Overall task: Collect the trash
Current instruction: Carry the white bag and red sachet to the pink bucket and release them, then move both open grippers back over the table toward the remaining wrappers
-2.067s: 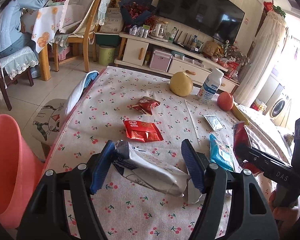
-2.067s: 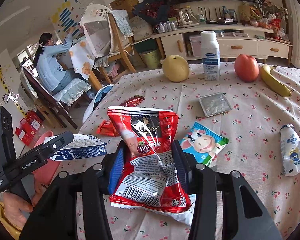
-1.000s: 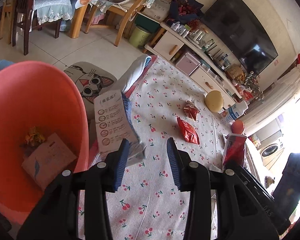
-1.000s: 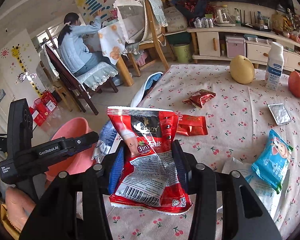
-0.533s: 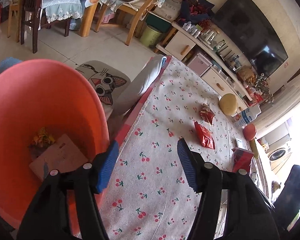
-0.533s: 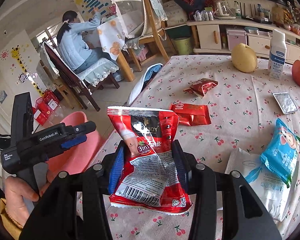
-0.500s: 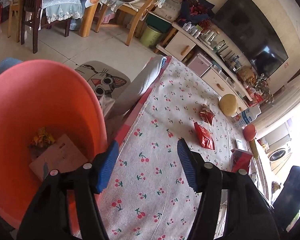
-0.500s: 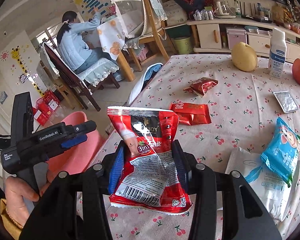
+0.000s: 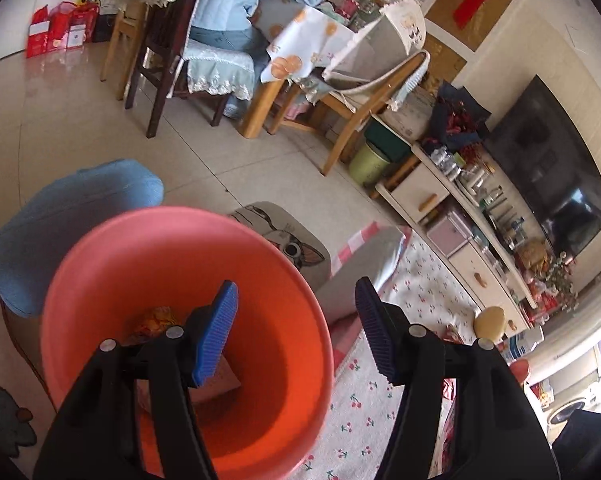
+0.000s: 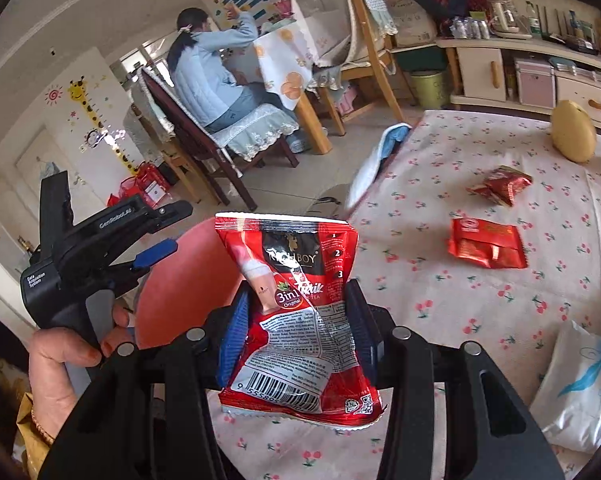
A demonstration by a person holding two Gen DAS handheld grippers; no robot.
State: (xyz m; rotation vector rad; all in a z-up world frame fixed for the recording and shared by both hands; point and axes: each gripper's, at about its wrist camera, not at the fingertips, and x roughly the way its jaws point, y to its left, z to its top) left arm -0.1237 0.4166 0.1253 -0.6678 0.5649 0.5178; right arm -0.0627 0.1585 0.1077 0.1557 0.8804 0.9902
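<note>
My left gripper is open and empty, held over the pink trash bin beside the table; it also shows at the left of the right wrist view. Paper and wrappers lie in the bin's bottom. My right gripper is shut on a red milk tea packet, held above the table edge next to the bin. Two red wrappers lie on the cherry-print tablecloth.
A white bag with a blue packet lies at the right table edge. A yellow pear stands at the far side. A blue cushion and a cat mat lie on the floor. A person sits at a dining table.
My left gripper carried the white carton from the table to the bin, opened and dropped it in, then tilted further over the bin. My right gripper swung left toward the bin with its packet.
</note>
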